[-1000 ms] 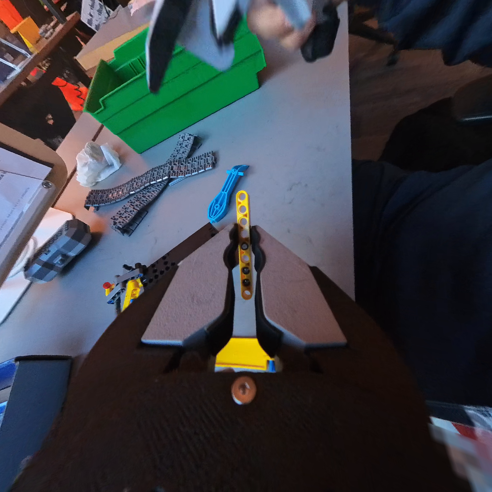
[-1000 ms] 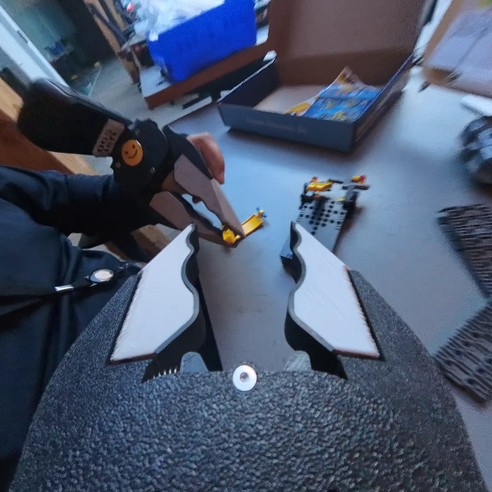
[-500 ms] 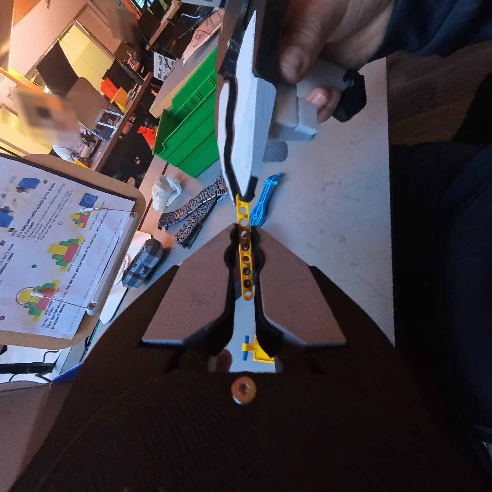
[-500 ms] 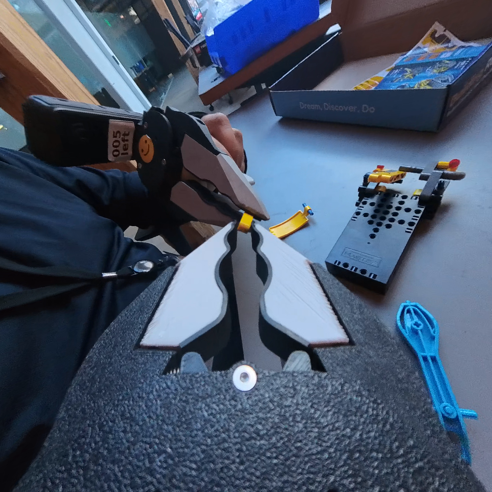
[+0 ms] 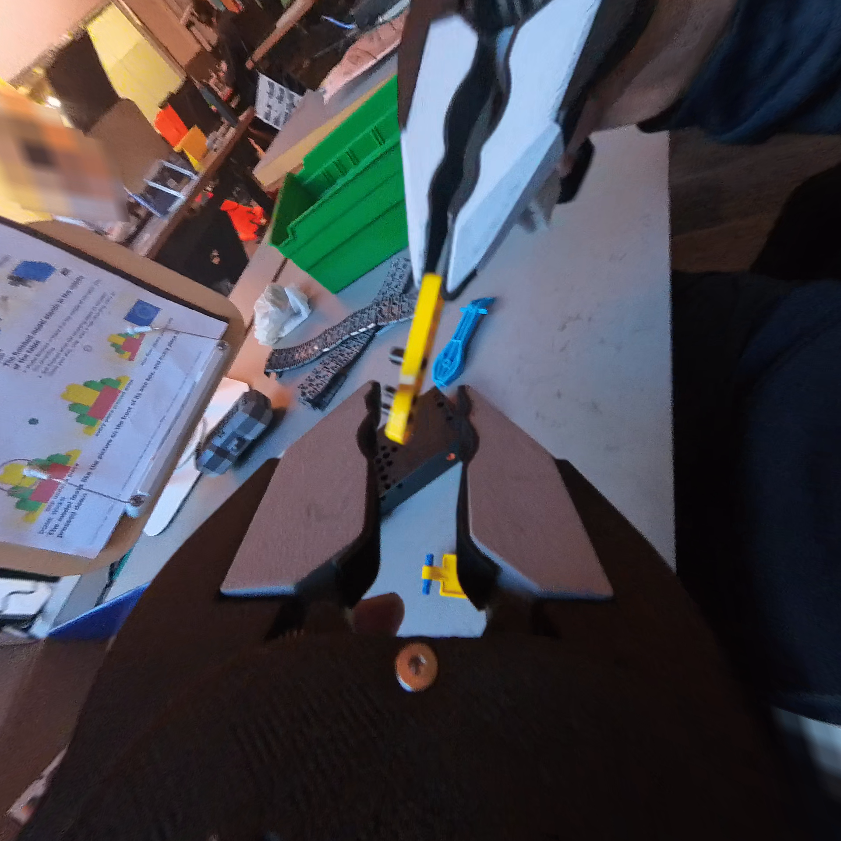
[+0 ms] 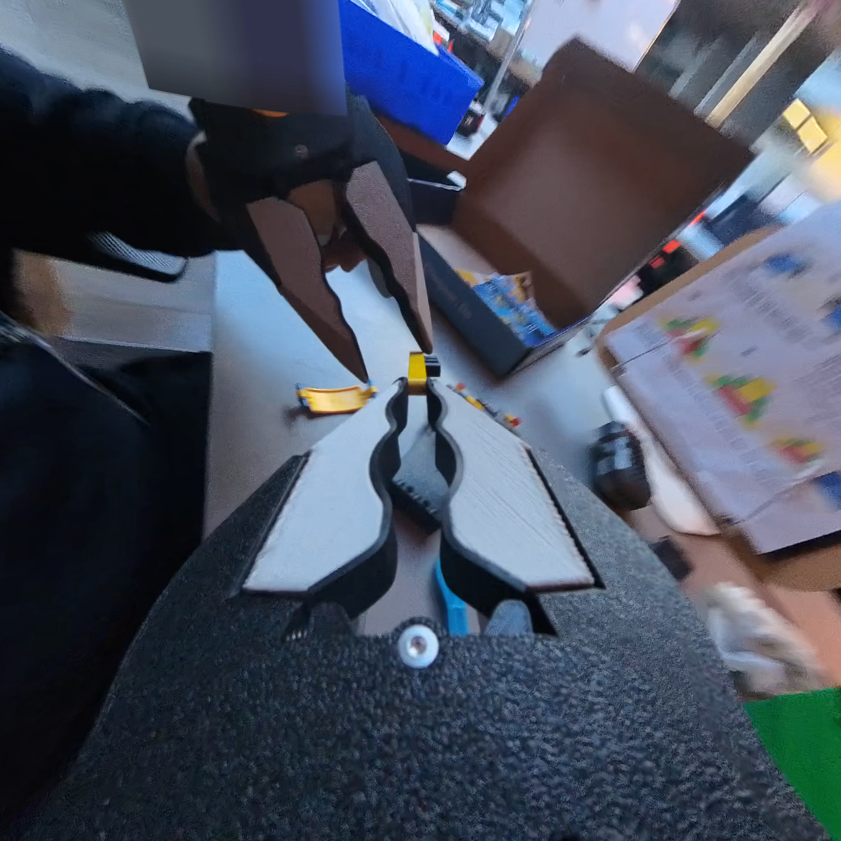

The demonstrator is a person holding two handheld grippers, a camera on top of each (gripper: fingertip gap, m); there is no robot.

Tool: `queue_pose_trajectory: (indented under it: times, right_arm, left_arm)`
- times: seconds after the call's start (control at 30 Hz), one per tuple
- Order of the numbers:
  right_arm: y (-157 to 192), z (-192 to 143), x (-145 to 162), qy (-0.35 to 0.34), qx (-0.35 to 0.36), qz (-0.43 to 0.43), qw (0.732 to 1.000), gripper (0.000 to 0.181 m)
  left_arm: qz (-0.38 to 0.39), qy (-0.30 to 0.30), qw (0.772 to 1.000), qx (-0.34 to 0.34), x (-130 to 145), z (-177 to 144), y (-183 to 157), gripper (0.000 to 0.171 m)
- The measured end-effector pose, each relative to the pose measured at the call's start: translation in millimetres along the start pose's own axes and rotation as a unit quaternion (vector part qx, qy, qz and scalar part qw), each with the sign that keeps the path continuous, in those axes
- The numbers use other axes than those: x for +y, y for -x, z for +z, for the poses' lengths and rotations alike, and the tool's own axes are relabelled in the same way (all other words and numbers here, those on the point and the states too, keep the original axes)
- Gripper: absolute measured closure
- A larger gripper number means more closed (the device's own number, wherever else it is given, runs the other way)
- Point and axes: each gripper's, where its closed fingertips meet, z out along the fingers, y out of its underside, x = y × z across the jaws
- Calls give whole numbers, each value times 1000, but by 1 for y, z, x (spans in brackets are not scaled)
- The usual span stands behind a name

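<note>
The right tool (image 6: 415, 384) is closed on one end of a long yellow beam (image 5: 416, 350), held above the worktop (image 5: 591, 364). The left tool (image 5: 416, 400) stands spread, the beam's free end between its fingers. Below lie one blue piece (image 5: 457, 348), two tread strips (image 5: 336, 346) and one green bin (image 5: 346, 218).

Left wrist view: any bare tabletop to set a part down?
Bare: the grey table right of the blue part, out to the table's right edge. Crowded: left of it, the black tracks, crumpled paper, green bin and black perforated plate.
</note>
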Motion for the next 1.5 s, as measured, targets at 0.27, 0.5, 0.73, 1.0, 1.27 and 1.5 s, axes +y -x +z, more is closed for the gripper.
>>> queue_pose_trajectory:
  times: [0.27, 0.5, 0.73, 1.0, 1.27, 1.5]
  right_arm:
    - [14, -8, -23, -43, 47, -184, 981, 176]
    - [18, -16, -30, -81, 30, -175, 981, 176]
    - [25, -18, -30, -79, 23, -207, 975, 176]
    - [23, -20, -32, -43, 52, -254, 965, 175]
    - [33, -22, -36, -67, -10, -166, 984, 165]
    - [35, -20, -45, -102, -78, -14, 992, 162]
  left_arm:
    - [-77, -6, 996, 42, 7, -9, 9, 138]
    - [-198, -106, 958, 176, -20, -24, -7, 133]
    - [-253, -204, 909, 260, -51, -43, -18, 162]
    - [-198, -192, 934, 225, -53, -41, -22, 164]
    - [-57, -162, 979, 114, -48, -34, -18, 164]
    - [91, -155, 983, 43, -54, -34, -27, 165]
